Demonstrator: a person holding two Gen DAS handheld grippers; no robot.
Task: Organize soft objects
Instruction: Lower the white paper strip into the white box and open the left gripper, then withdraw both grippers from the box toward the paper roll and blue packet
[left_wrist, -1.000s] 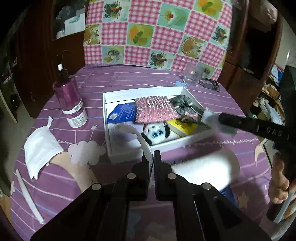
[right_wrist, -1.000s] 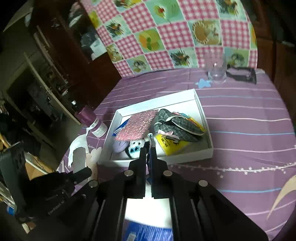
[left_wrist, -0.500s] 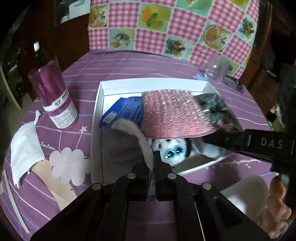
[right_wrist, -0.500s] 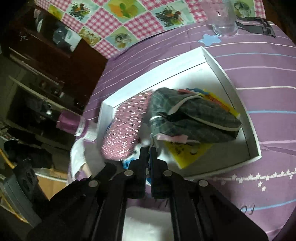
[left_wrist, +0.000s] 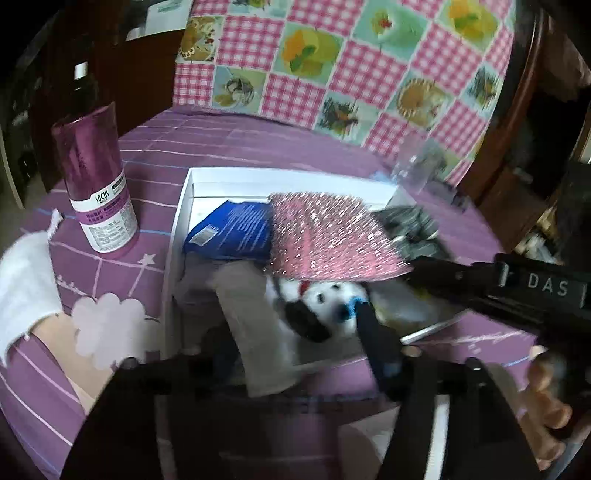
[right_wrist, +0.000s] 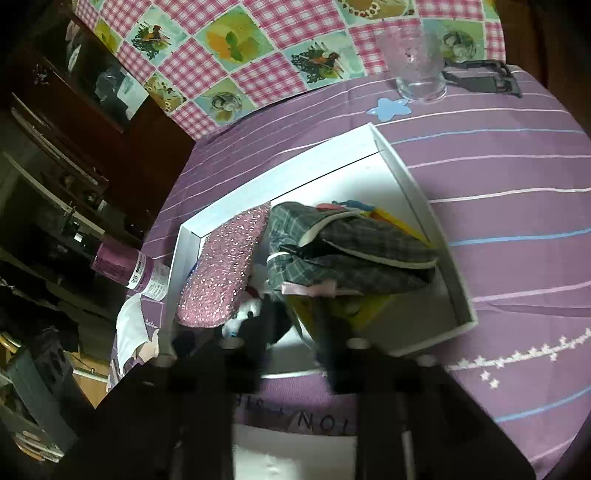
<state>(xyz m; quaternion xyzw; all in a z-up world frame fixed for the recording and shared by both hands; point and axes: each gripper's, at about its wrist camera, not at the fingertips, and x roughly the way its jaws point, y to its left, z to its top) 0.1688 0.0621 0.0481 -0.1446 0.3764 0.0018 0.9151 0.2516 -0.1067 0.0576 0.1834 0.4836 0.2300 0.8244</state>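
A white box (left_wrist: 177, 229) on the purple cloth holds a pink sparkly cloth (left_wrist: 325, 236), a blue packet (left_wrist: 232, 232), a grey plaid garment (left_wrist: 410, 229) and a white plush toy (left_wrist: 325, 299). My left gripper (left_wrist: 299, 347) hangs over the box's near corner. Its jaws are opening, and a pale fabric strip (left_wrist: 247, 314) lies loose between them. My right gripper (right_wrist: 290, 332) is over the box's near edge, jaws opening above the plush toy (right_wrist: 243, 314). The pink cloth (right_wrist: 221, 273) is left of it, and the plaid garment (right_wrist: 351, 247) is just beyond it.
A purple bottle (left_wrist: 96, 184) stands left of the box, with a white cloth (left_wrist: 22, 280) near the table edge. A clear glass (right_wrist: 417, 70) and a black object (right_wrist: 480, 74) sit at the far side. A person's fingers (left_wrist: 546, 395) show at the right.
Both grippers came down closer to the box and went from shut on the pale strip to apart. The strip now lies in the box's near corner.
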